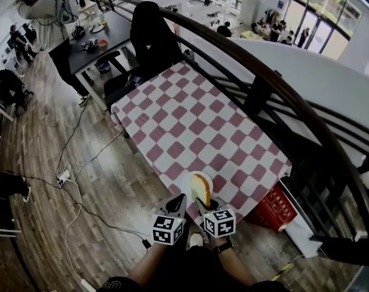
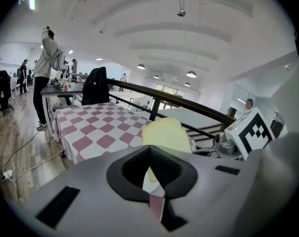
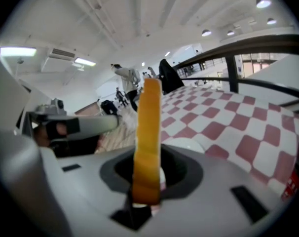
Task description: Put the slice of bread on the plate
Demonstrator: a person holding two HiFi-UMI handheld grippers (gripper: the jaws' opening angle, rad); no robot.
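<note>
A slice of bread (image 1: 201, 190) stands upright over the near corner of the checkered table (image 1: 190, 120), with my right gripper (image 1: 201, 207) shut on its lower part. In the right gripper view the bread (image 3: 147, 132) shows edge-on, its brown crust toward the camera, clamped between the jaws. A white plate (image 1: 189, 179) lies on the cloth just beyond and below the bread and appears again as a white plate (image 3: 188, 145) behind the slice. My left gripper (image 1: 179, 203) hovers beside it on the left, shut and holding nothing. From the left gripper view the bread (image 2: 165, 135) shows its pale face.
A dark curved railing (image 1: 276, 84) runs along the table's far side. A black chair (image 1: 149, 35) stands at the far end, with a desk (image 1: 102, 38) and people beyond. Cables (image 1: 75, 181) lie on the wooden floor at left. A red box (image 1: 274, 208) sits by the table's near right corner.
</note>
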